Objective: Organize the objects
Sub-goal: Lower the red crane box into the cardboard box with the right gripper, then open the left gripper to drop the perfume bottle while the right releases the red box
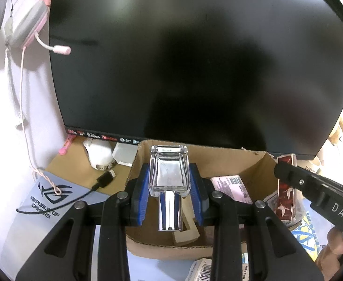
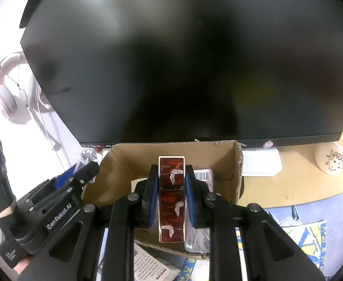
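- Left wrist view: black monitor (image 1: pixel 194 58) fills the background above an open cardboard box (image 1: pixel 218 161).
- Left gripper (image 1: pixel 170 182) clamps a clear glass bottle (image 1: pixel 169 171) over the box.
- Right gripper (image 2: pixel 171 185) grips a dark red box (image 2: pixel 172 199) above it.

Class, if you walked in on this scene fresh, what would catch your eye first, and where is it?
A big dark monitor fills the back. Before it, over an open cardboard box, the left tool grips a clear glass bottle with a shiny cap, and the right tool clamps a slim red patterned box.
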Demonstrator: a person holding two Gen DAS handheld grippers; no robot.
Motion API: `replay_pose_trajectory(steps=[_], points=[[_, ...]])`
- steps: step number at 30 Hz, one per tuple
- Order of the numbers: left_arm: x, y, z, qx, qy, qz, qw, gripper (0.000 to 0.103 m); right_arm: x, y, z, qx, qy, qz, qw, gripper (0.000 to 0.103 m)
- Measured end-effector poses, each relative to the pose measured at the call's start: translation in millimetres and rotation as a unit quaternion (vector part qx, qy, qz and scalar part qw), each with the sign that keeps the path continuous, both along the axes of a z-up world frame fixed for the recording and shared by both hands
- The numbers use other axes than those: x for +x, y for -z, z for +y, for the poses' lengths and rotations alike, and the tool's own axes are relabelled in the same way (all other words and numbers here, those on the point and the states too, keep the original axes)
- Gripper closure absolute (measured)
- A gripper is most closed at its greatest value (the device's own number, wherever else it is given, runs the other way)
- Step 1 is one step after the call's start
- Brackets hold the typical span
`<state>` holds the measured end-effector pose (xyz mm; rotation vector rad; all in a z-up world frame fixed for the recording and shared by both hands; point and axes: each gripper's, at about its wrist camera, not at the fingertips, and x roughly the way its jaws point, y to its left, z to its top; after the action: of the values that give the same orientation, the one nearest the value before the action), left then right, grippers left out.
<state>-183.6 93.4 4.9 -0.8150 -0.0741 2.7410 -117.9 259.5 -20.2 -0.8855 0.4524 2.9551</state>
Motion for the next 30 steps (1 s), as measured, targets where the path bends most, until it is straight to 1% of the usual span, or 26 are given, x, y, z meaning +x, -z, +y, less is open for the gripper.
replay_pose_trajectory(steps=[10,14,16,18,26,30], points=[[-3,11,13,-0.040,0.000,-0.008,0.9992,0.073,-5,5,-13,0.039,0.002,-0.004,0.999,0.080],[-6,15,13,-0.044,-0.004,-0.023,0.9988,0.073,-5,6,-13,0.051,0.002,-0.008,0.999,0.080],[-9,16,10,-0.034,-0.008,-0.036,0.9988,0.073,-5,6,-11,0.053,0.004,-0.008,0.999,0.080],[-11,17,7,-0.022,-0.005,-0.041,0.9989,0.073,-4,6,-8,0.048,0.007,-0.010,0.999,0.080],[-11,19,4,-0.025,0.000,-0.048,0.9986,0.072,-5,8,4,0.023,0.010,-0.017,1.000,0.080],[-7,13,6,-0.026,0.001,-0.035,0.9991,0.071,-7,9,5,0.012,0.006,-0.023,1.000,0.080]])
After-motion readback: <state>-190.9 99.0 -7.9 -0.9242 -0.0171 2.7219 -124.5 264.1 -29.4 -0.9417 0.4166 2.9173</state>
